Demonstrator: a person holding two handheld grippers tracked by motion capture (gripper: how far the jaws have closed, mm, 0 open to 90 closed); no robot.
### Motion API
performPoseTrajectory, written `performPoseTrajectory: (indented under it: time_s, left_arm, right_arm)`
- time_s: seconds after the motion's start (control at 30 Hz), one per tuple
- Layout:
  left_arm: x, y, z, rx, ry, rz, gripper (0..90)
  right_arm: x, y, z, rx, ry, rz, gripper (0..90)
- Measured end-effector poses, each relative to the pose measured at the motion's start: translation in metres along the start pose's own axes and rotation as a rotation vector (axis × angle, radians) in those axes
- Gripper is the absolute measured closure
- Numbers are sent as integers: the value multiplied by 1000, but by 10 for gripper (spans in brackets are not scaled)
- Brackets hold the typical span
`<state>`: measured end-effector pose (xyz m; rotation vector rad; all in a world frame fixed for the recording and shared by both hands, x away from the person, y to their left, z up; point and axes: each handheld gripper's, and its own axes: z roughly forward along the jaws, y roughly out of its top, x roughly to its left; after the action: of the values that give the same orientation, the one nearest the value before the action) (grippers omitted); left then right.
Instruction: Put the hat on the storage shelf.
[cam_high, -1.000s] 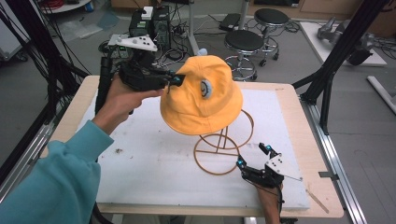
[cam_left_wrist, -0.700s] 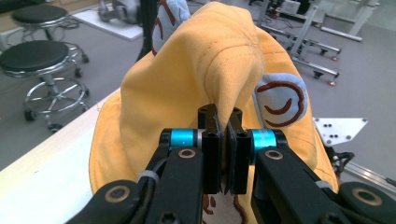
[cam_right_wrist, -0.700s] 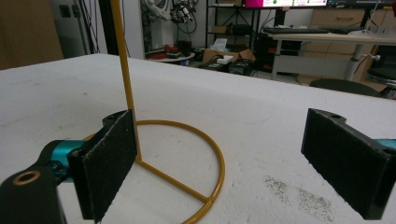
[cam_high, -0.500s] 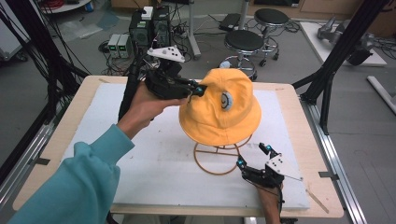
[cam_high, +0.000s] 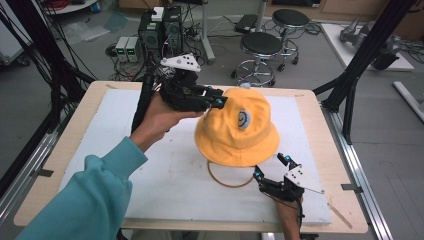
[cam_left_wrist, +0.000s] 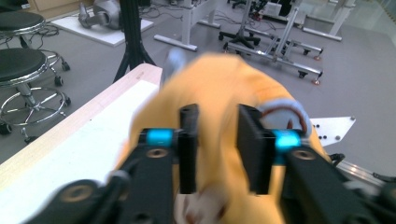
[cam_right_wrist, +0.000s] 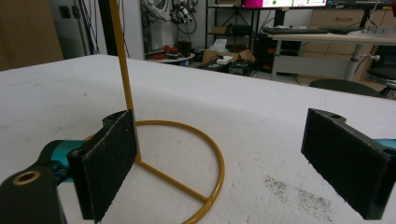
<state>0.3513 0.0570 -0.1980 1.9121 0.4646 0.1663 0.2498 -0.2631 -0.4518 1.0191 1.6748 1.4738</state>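
Note:
A yellow bucket hat (cam_high: 235, 137) with a small round badge sits over a thin yellow wire stand (cam_high: 227, 181), whose base ring shows below the brim. My left gripper (cam_high: 218, 102) reaches in from the left at the crown, and in the left gripper view (cam_left_wrist: 217, 149) its jaws pinch blurred yellow fabric of the hat (cam_left_wrist: 224, 88). My right gripper (cam_high: 270, 166) rests low on the mat at the front right of the ring, open with nothing in it. In the right gripper view (cam_right_wrist: 229, 154) the stand's pole and ring (cam_right_wrist: 219, 163) lie just beyond the left pad.
A white mat (cam_high: 125, 130) covers the wooden table (cam_high: 330, 150). Black frame posts (cam_high: 350, 85) stand at the right corner. Two stools (cam_high: 262, 45) and electronics boxes (cam_high: 160, 30) sit on the floor behind the table.
My left gripper has carried the hat to the right and down, so it now sits over the stand. The right gripper has stayed where it was.

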Motion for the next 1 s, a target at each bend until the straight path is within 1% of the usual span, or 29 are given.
performPoseTrajectory:
  time_s: [0.03, 0.07, 0.13, 0.17, 0.2, 0.27, 0.3, 0.4, 0.47, 0.53, 0.63, 0.67, 0.73, 0.8, 0.87, 1.0]
  left_arm:
    - [0, 0, 0, 1, 6, -3, 601]
    - [0, 0, 1, 6, 25, -3, 515]
    - [0, -2, 1, 5, 48, -4, 345]
    - [1, -3, 1, 9, 52, -2, 228]
    - [1, -4, 1, 11, 56, 13, 122]
    - [3, -8, 0, 16, 59, 31, 103]
    - [3, -10, 0, 19, 72, 32, 94]
    - [7, -16, -4, 2, 79, 26, 88]
    - [10, -22, -7, -6, 89, 30, 71]
    - [13, -27, -11, -10, 88, 23, 70]
    - [20, -40, -19, -10, 102, 19, 70]
    - [23, -45, -22, -17, 107, 16, 70]
    - [27, -54, -27, -14, 126, 11, 70]
    - [30, -63, -32, -9, 140, 16, 70]
    - [33, -73, -37, -10, 155, 32, 70]
    - [39, -91, -44, -11, 169, 29, 70]
  right_arm:
    - [0, 0, 0, 0, 0, 1, 96]
    - [0, 0, 0, 0, 0, 1, 96]
    - [0, 0, 0, 0, -1, 1, 95]
    - [0, 0, 0, -1, -2, 1, 96]
    - [0, 0, 0, -1, -2, 1, 95]
    - [0, 0, 0, -1, -2, 0, 96]
    - [0, 0, 0, -1, -2, 1, 96]
    - [0, 0, 0, -3, -1, -1, 96]
    - [0, 0, 0, -2, -1, 0, 96]
    - [0, 0, 0, -3, -1, -1, 95]
    - [0, 0, 0, -1, -1, 2, 96]
    - [0, 0, 0, -3, -1, -3, 96]
    - [0, 0, 0, -2, -2, 0, 96]
    - [0, 0, 0, -1, -1, -1, 96]
    - [0, 0, 0, -4, -4, -3, 95]
    - [0, 0, 0, -2, -3, -4, 96]
